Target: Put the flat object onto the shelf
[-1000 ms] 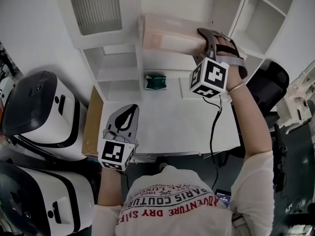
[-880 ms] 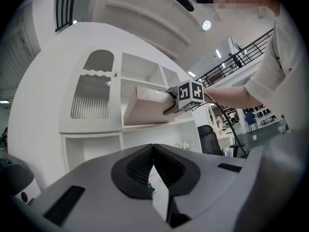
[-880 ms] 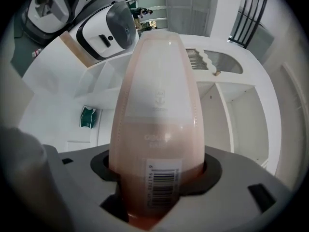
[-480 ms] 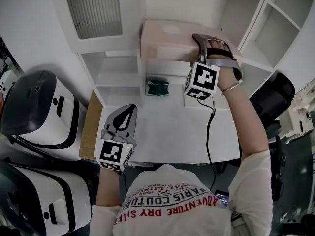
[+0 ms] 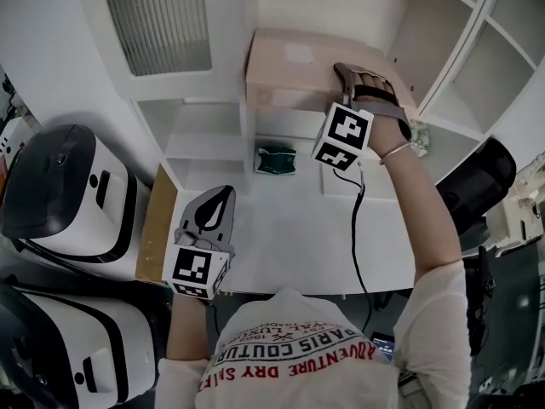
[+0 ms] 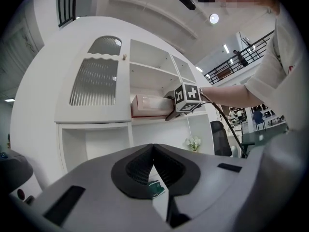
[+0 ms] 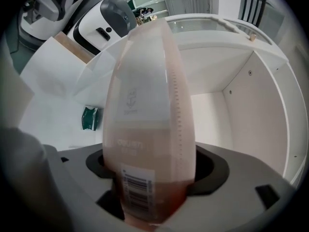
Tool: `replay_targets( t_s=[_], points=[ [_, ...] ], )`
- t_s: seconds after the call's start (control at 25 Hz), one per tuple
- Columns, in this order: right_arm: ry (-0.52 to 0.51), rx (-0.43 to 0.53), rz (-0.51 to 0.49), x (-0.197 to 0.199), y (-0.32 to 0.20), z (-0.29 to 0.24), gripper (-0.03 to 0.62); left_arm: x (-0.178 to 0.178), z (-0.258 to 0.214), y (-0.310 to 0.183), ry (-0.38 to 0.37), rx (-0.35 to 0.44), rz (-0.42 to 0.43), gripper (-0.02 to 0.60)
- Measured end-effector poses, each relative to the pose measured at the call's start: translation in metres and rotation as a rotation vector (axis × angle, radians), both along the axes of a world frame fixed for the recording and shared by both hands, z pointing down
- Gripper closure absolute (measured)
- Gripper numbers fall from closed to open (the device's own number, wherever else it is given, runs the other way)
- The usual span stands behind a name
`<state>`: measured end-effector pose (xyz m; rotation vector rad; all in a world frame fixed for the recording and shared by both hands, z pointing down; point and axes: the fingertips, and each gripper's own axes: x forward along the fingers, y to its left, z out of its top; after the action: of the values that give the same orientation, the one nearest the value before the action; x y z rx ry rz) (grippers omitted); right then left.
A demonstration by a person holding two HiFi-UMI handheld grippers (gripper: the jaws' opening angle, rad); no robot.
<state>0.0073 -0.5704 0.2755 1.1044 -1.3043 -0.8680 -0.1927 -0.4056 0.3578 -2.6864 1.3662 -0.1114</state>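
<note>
Flat box [image 5: 289, 62] lay on the shelf [image 5: 289, 119], upper centre of the head view. Its long axis ran straight ahead from the right gripper [image 5: 351, 73], whose jaws were opening around its near end. Left gripper [image 5: 221, 196], lower left, was pressed shut, empty and well apart.

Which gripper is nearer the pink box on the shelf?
Right. The right gripper, jaws opening, straddles the pink box; the left gripper hangs low over the desk.

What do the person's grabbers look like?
The left gripper and right gripper are grey with dark jaws, each with a cube of black squares on white. A black cable trails from the right, whose jaws are opening around the pink box. Sleeves are pale.
</note>
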Motion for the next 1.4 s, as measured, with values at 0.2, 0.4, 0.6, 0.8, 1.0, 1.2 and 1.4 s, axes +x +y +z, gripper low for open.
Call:
replay_targets(
  t_s=[0.2, 0.4, 0.6, 0.8, 1.0, 1.2, 1.4],
  points=[
    [-0.037, -0.031, -0.009, -0.002, -0.017, 0.004, 0.197, -0.006, 0.003, -0.011, -0.002, -0.009, -0.019, 0.568],
    [-0.097, -0.113, -0.008, -0.005, -0.028, 0.008, 0.167, -0.009, 0.006, -0.020, 0.001, -0.017, -0.035, 0.568],
    [-0.081, -0.135, 0.000, -0.004, -0.041, 0.014, 0.135, -0.013, 0.011, -0.027, -0.001, -0.024, -0.047, 0.568],
    [-0.095, -0.166, 0.001, -0.005, -0.047, 0.017, 0.097, -0.019, 0.011, -0.033, 0.006, -0.024, -0.065, 0.568],
    [-0.079, -0.100, -0.033, -0.007, -0.045, 0.012, 0.095, -0.012, 0.009, -0.032, 0.002, -0.018, -0.053, 0.568],
    [-0.101, -0.026, -0.035, -0.006, -0.039, 0.006, 0.097, -0.007, 0.008, -0.024, -0.010, -0.010, -0.043, 0.568],
    [-0.178, -0.033, -0.064, -0.011, -0.013, -0.009, 0.098, -0.009, 0.004, -0.013, -0.011, -0.004, -0.044, 0.568]
  ],
)
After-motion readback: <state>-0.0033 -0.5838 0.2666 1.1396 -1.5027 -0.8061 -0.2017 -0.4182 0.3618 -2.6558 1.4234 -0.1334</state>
